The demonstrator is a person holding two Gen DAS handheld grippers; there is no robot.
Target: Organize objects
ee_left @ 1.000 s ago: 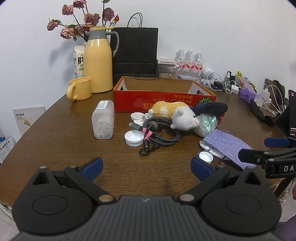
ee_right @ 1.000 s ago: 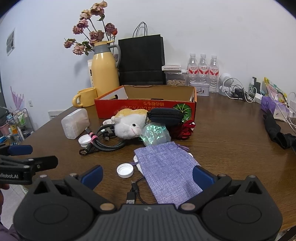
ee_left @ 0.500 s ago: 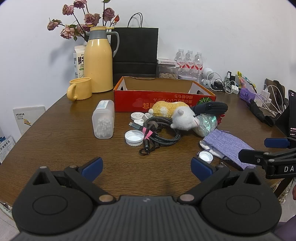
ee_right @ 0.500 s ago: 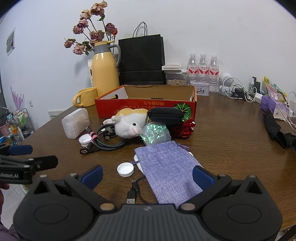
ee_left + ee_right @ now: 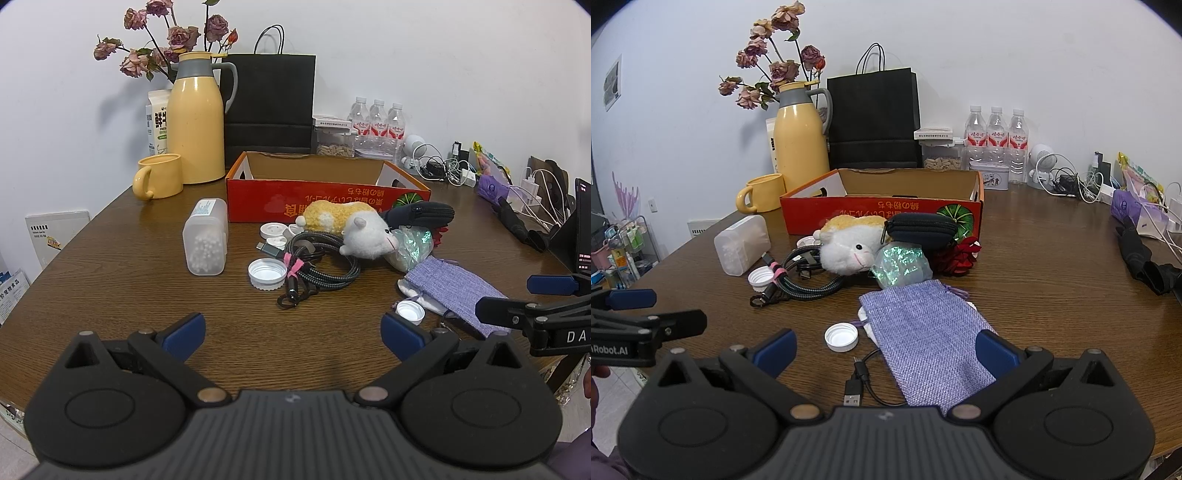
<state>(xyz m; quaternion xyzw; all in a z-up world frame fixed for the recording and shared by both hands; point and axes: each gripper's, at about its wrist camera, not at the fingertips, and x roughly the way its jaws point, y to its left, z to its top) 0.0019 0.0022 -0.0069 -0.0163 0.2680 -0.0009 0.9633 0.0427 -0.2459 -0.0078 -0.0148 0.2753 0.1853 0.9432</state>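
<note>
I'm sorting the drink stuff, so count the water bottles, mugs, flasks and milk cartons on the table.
Water bottles: 3
Mug: 1
Flask: 1
Milk carton: 1
Total: 6

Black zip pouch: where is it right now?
The pouch lies on the table against the red box front, behind the plush and the shiny bag, right of centre.
</note>
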